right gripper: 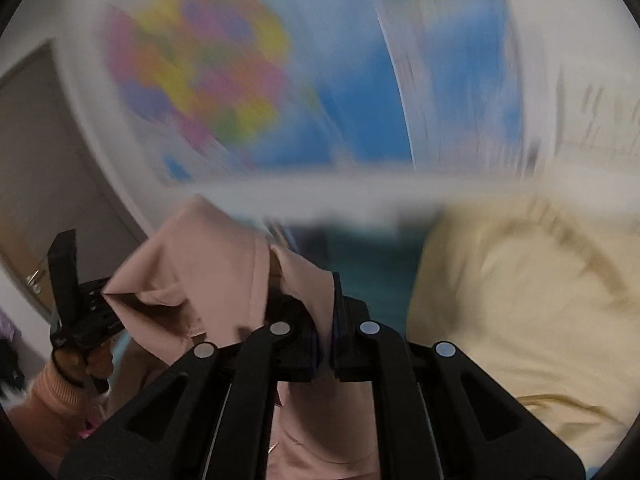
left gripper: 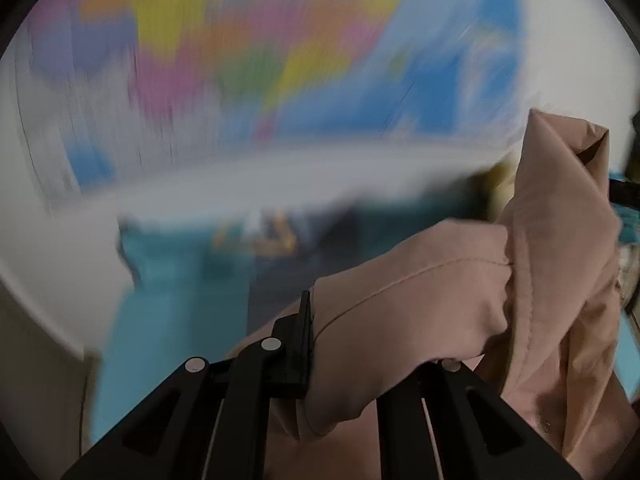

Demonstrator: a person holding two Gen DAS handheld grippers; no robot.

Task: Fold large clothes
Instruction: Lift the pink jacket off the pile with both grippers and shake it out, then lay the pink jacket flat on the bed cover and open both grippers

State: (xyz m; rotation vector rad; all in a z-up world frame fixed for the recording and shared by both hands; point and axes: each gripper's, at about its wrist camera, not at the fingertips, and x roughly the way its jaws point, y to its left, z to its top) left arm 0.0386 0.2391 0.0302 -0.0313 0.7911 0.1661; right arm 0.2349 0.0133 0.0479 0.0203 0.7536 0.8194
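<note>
A dusty-pink garment of soft, matte cloth (left gripper: 452, 292) hangs bunched in the air between the two tools, with a stitched seam running across one fold and a long hemmed edge falling down its right-hand side. The black two-finger left gripper (left gripper: 320, 344) has one finger visible pressed against the fabric, while the cloth drapes over and hides the other, so whether its fingers are fully closed on the material cannot be told from its own camera; in the right wrist view the same tool (right gripper: 76, 312) appears at the left, held in a hand with a peach sleeve, a corner of the pink cloth meeting it. The black right gripper (right gripper: 326, 320) has its fingers drawn together with a strip of the pink garment (right gripper: 224, 264) clamped between them, the rest spilling below and to the left. Behind everything, heavily motion-blurred, a large multicoloured wall map (left gripper: 256, 52) in blues, pinks, yellows and orange hangs on a white wall. Below lies a teal surface (left gripper: 168, 280), and at the right a rumpled pale-yellow fabric (right gripper: 520, 300) rests on it. A grey-brown door (right gripper: 40, 168) stands at far left.
</note>
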